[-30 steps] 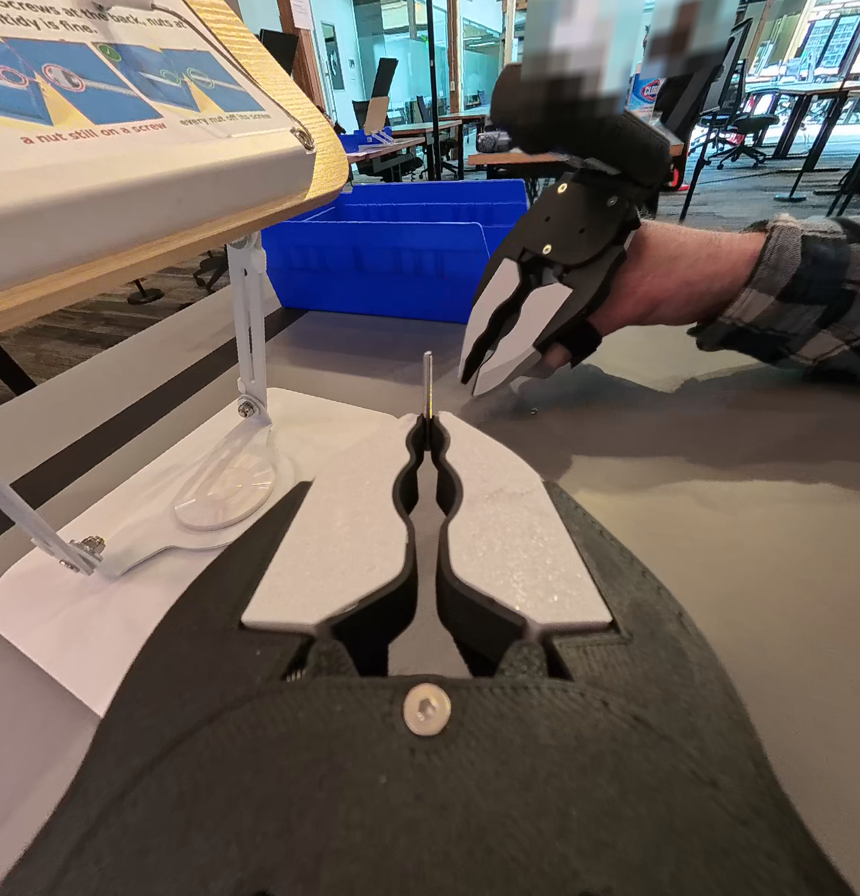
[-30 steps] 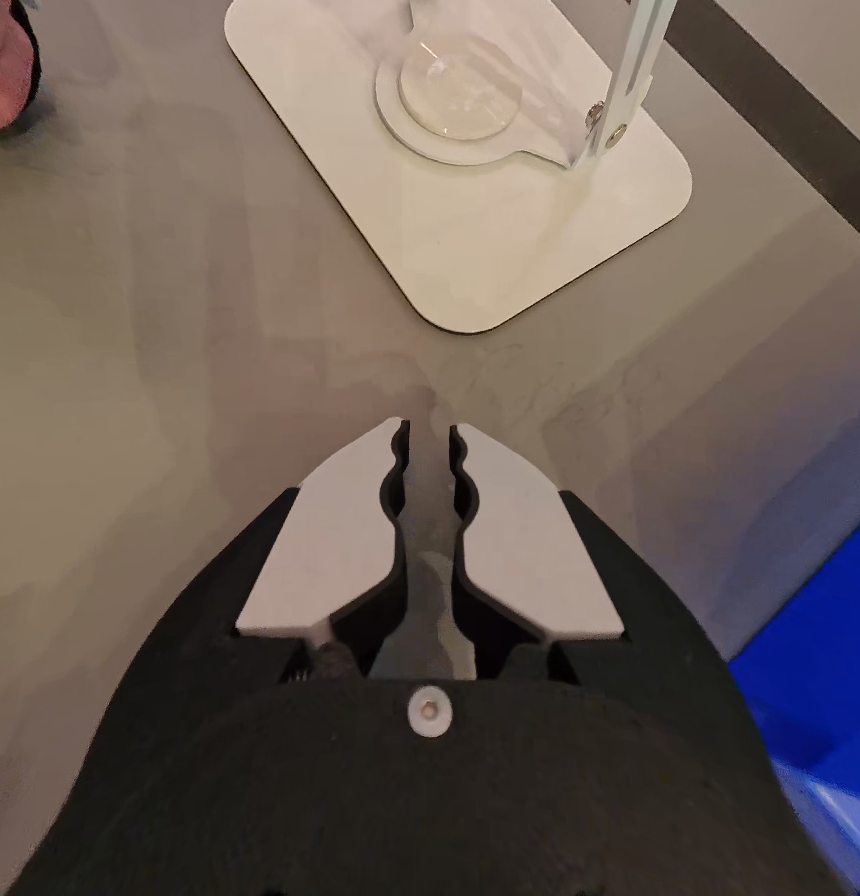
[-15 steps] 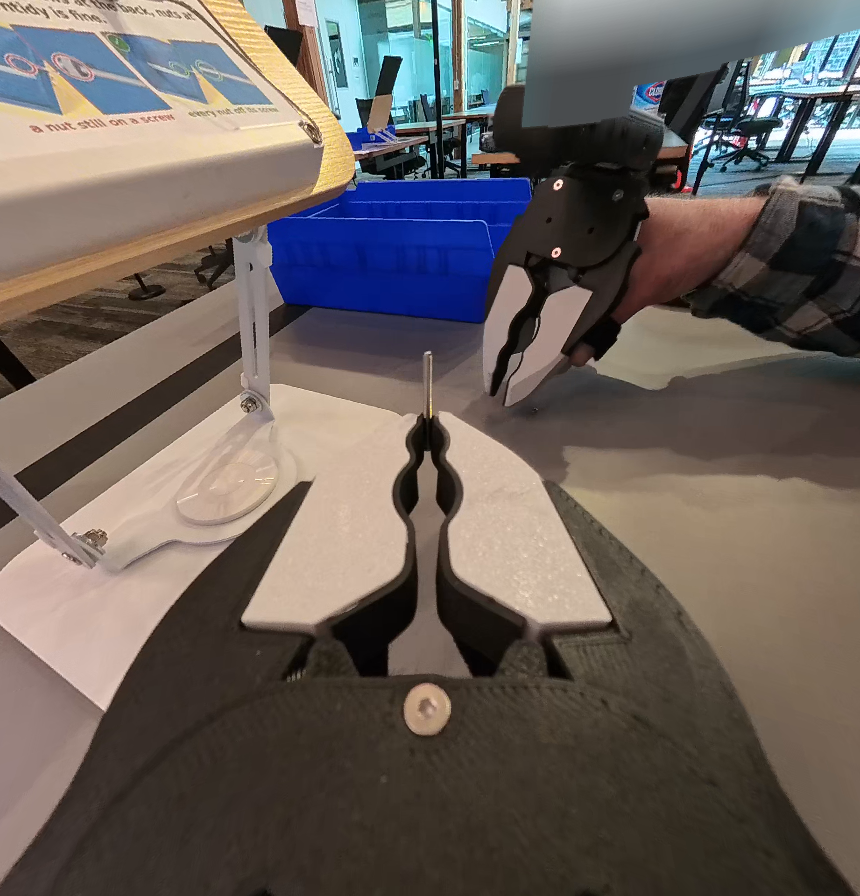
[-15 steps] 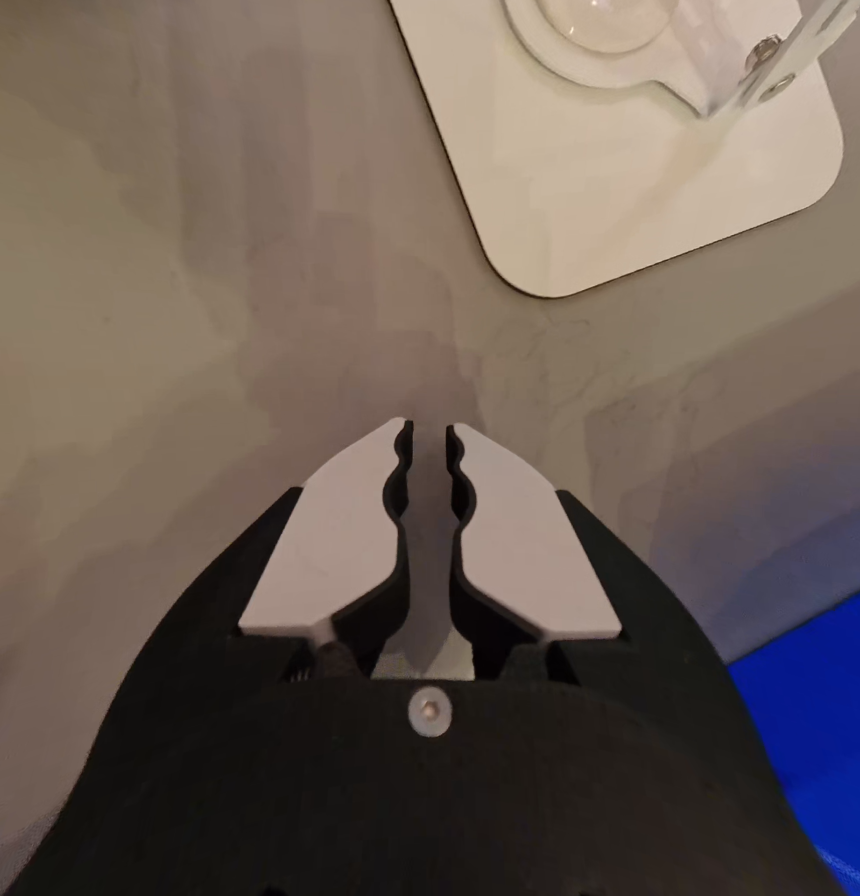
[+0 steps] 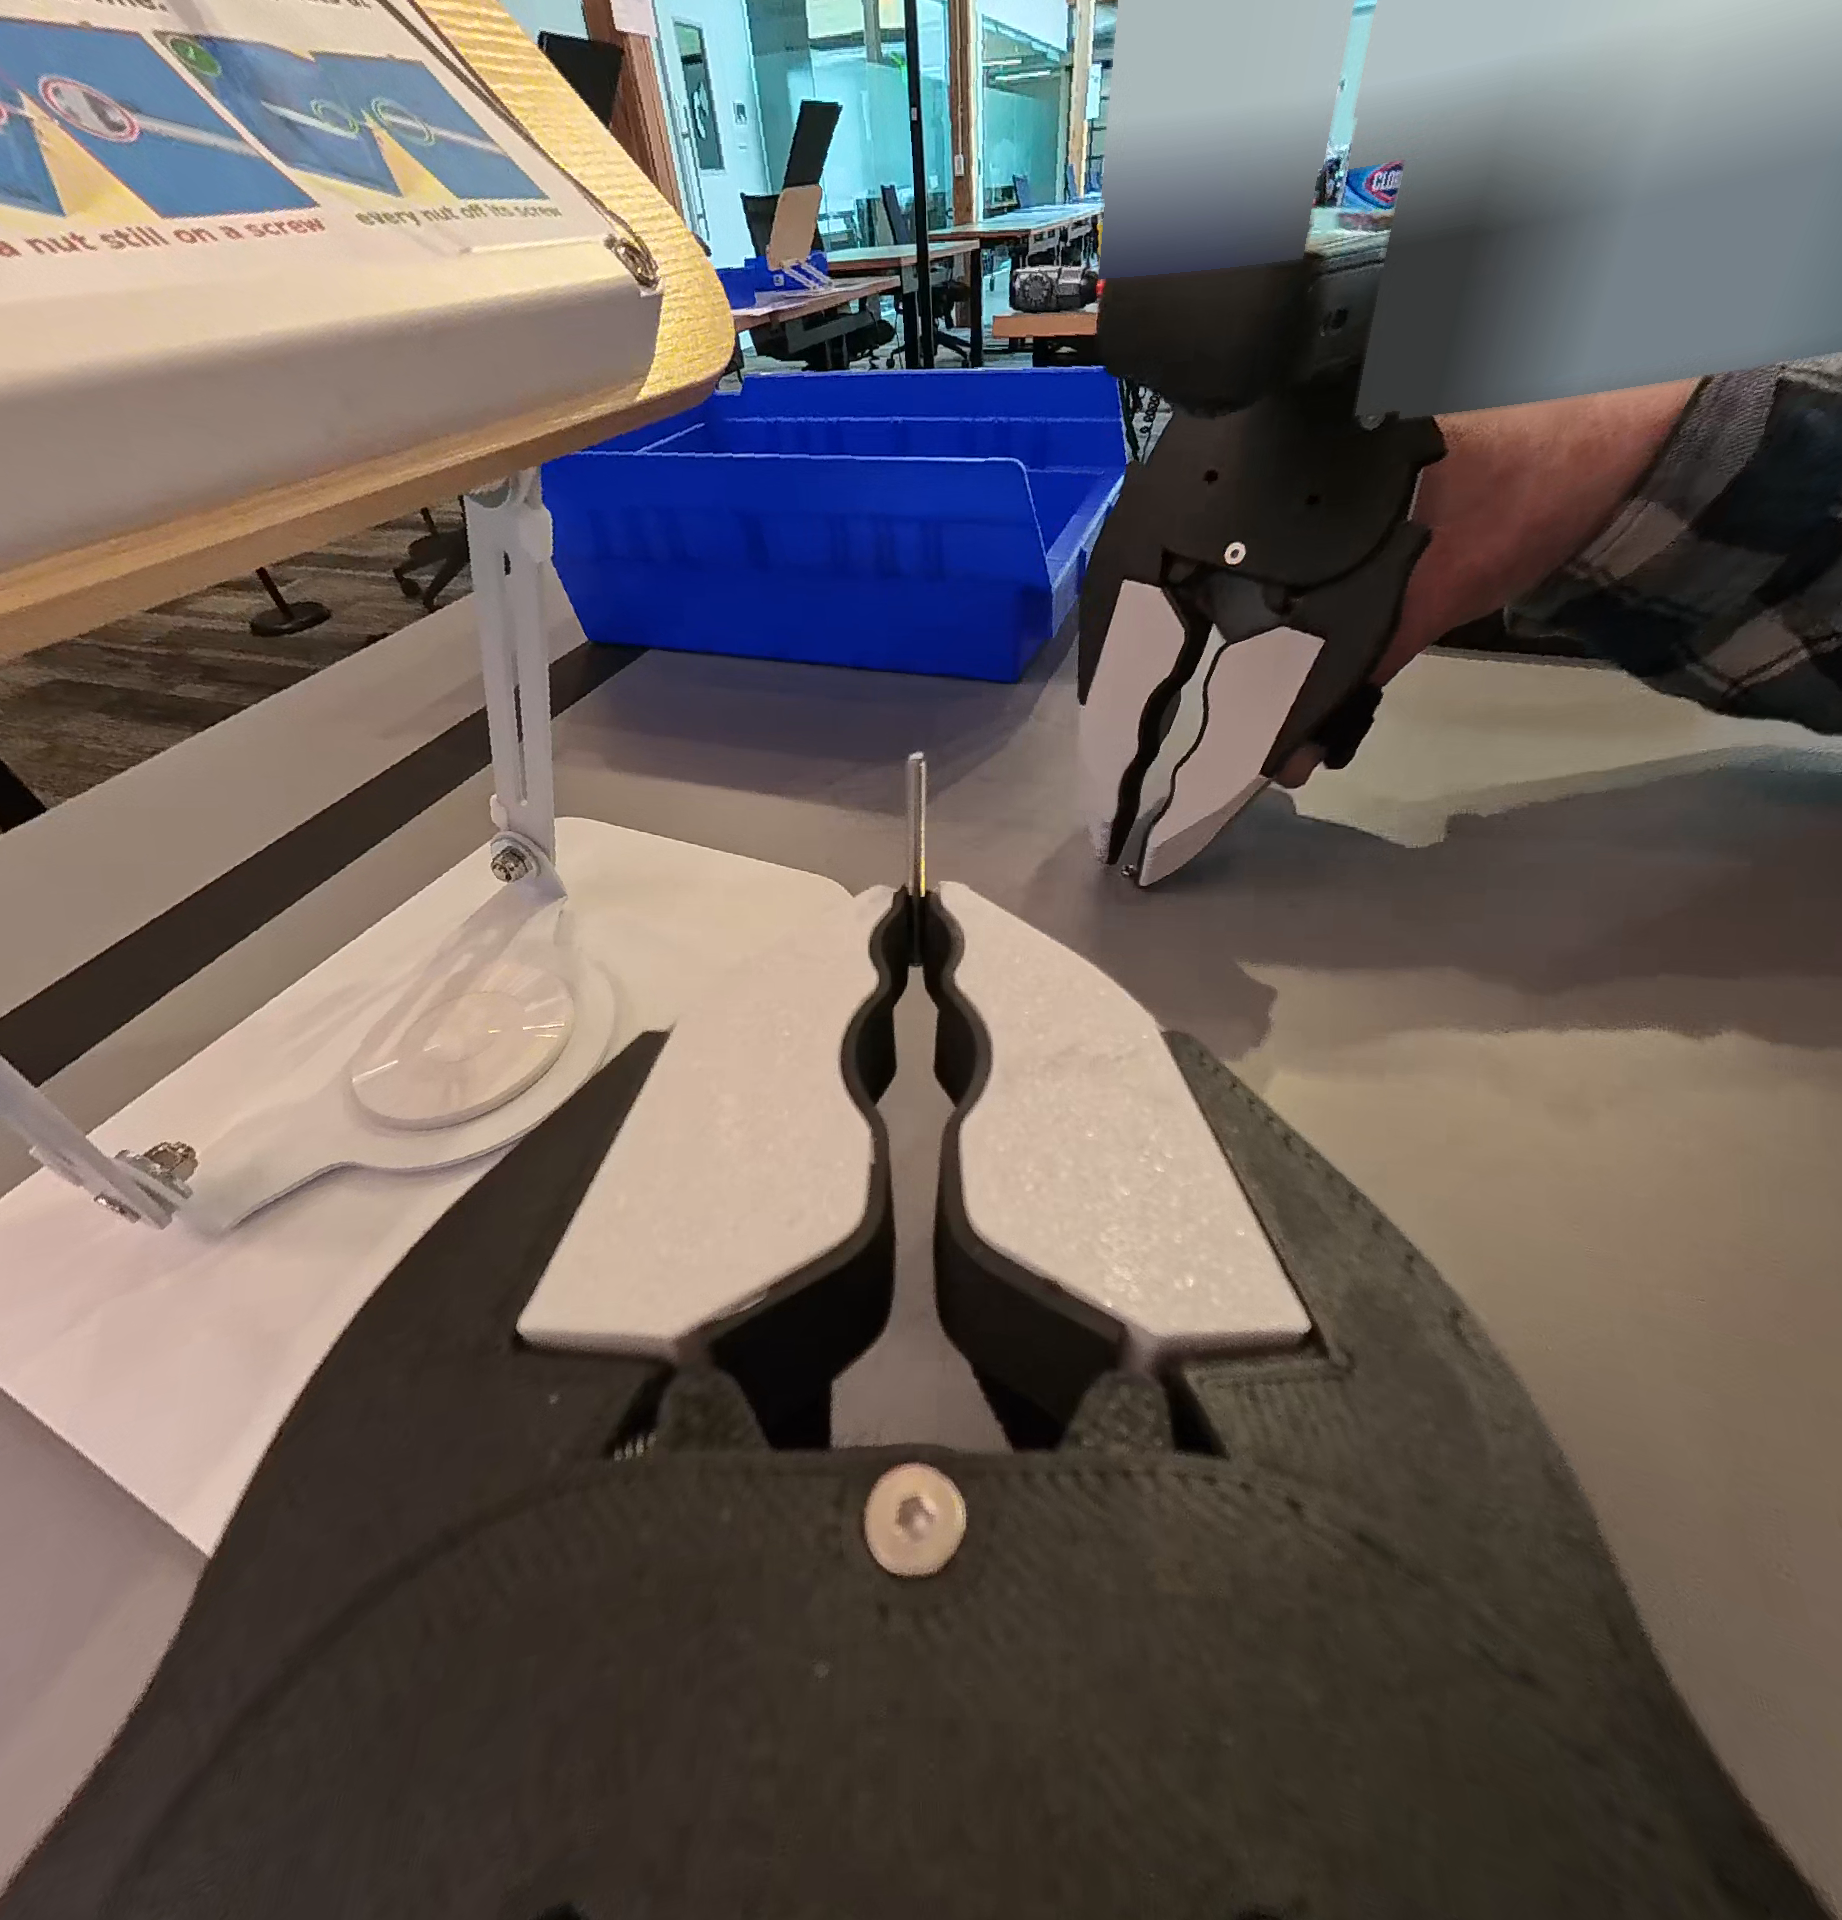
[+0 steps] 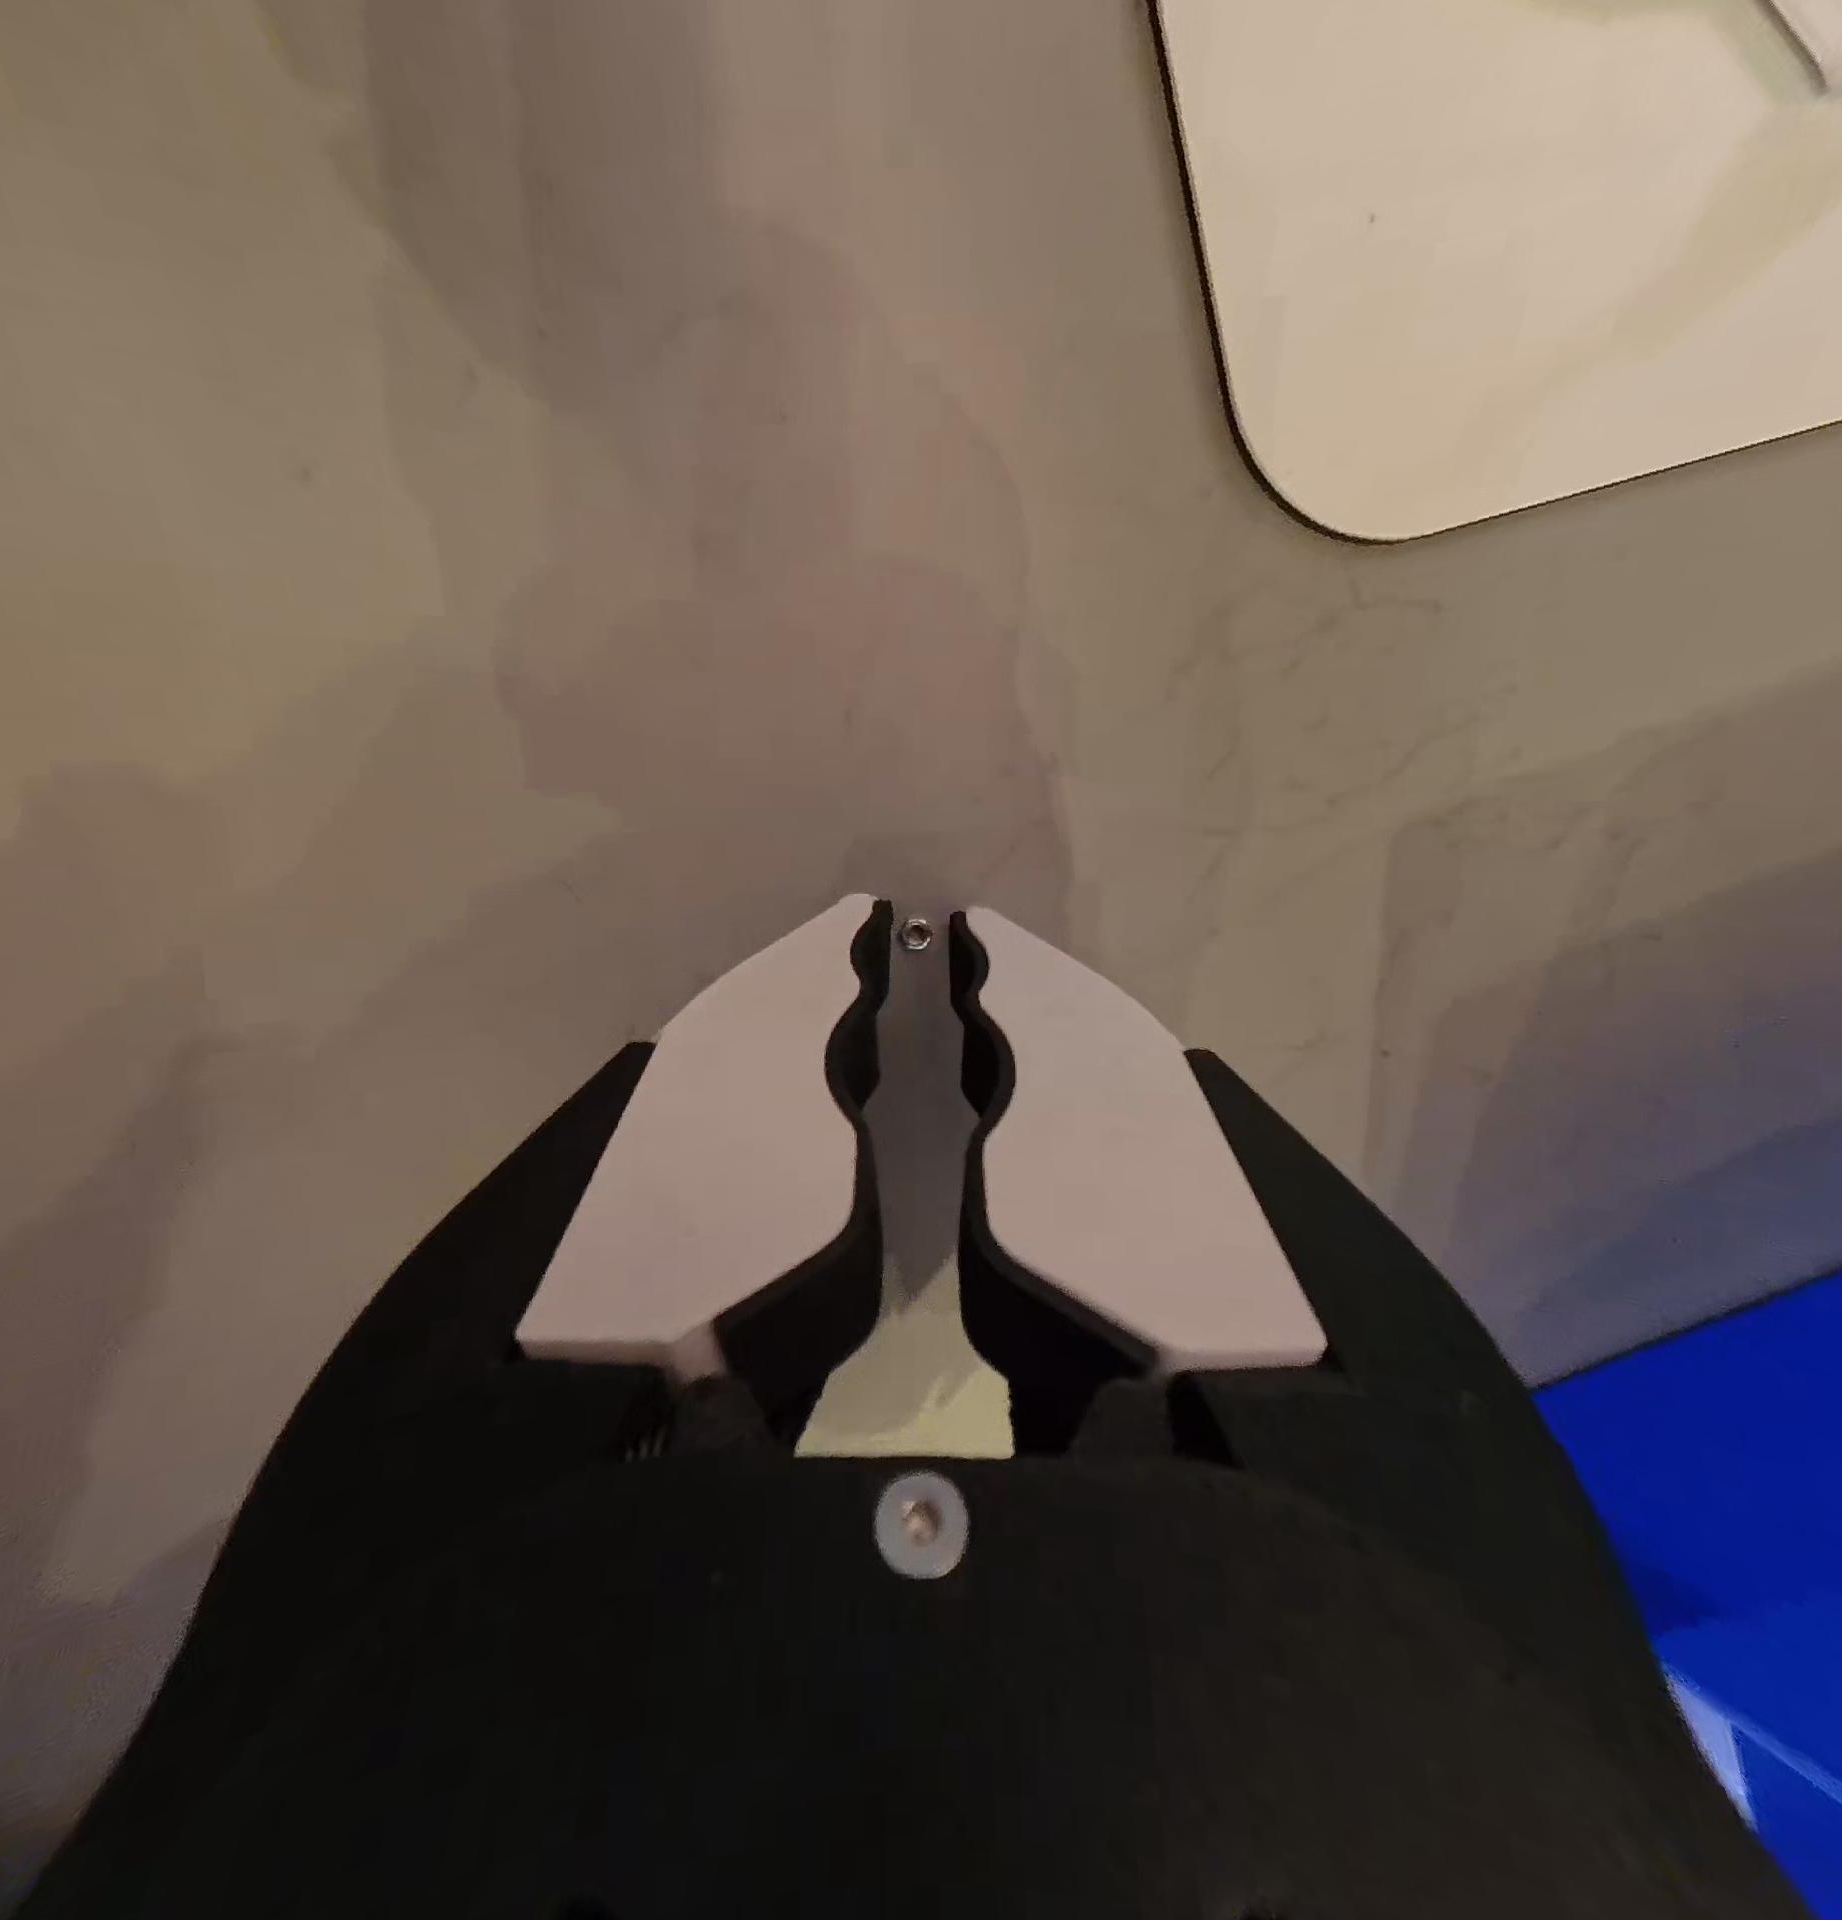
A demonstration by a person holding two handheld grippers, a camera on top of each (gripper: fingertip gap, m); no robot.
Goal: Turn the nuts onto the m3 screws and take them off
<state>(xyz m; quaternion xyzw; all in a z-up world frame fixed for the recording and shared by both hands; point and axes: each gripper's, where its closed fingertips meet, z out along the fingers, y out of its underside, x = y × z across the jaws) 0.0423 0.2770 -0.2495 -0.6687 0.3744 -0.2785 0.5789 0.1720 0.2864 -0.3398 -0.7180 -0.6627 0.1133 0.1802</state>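
Left gripper (image 5: 915,914): textured white pads clamped on a thin silver metal rod (image 5: 915,821), long axis upright, tip up, just beside the white rounded base plate (image 5: 688,883). Right gripper (image 6: 913,920): fingers slightly apart around a tiny silver hex nut (image 6: 913,933) lying flat on the smooth grey tabletop (image 6: 481,520), near that plate; pads not touching it.

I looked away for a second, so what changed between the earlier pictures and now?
The right hand-held gripper came down to the grey tabletop, its open fingers now either side of a small silver metal nut, not pressing it. The left hand-held gripper stayed shut on the thin upright metal screw.
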